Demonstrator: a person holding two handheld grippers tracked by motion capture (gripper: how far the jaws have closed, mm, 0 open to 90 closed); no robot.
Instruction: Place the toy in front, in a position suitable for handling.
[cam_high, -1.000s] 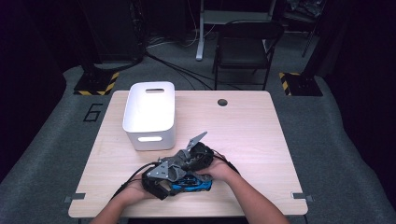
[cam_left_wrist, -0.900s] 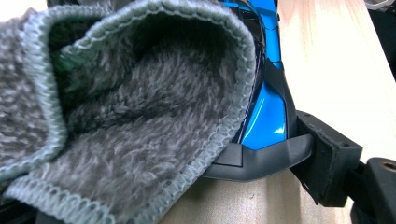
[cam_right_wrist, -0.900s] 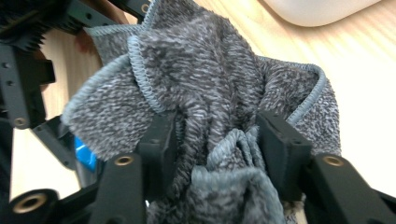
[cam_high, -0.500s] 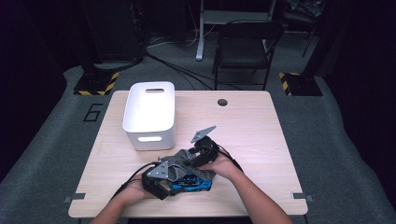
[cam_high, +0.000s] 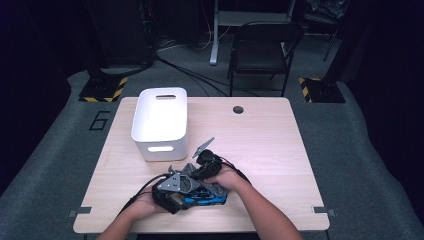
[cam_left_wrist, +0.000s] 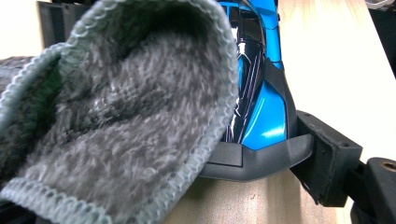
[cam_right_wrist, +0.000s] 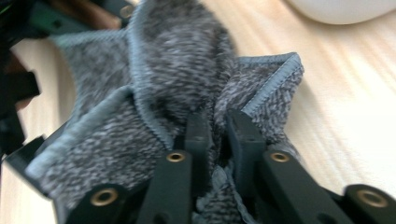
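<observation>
The grey terry cloth (cam_right_wrist: 154, 93) lies draped over the glossy blue toy car (cam_left_wrist: 254, 88), near the white plastic bin (cam_high: 161, 122) on the wooden tabletop (cam_high: 265, 135). My right tool (cam_right_wrist: 218, 135) has just closed, pinching a cloth fold. My left tool (cam_high: 172, 192) grips the car, jaws wide.
</observation>
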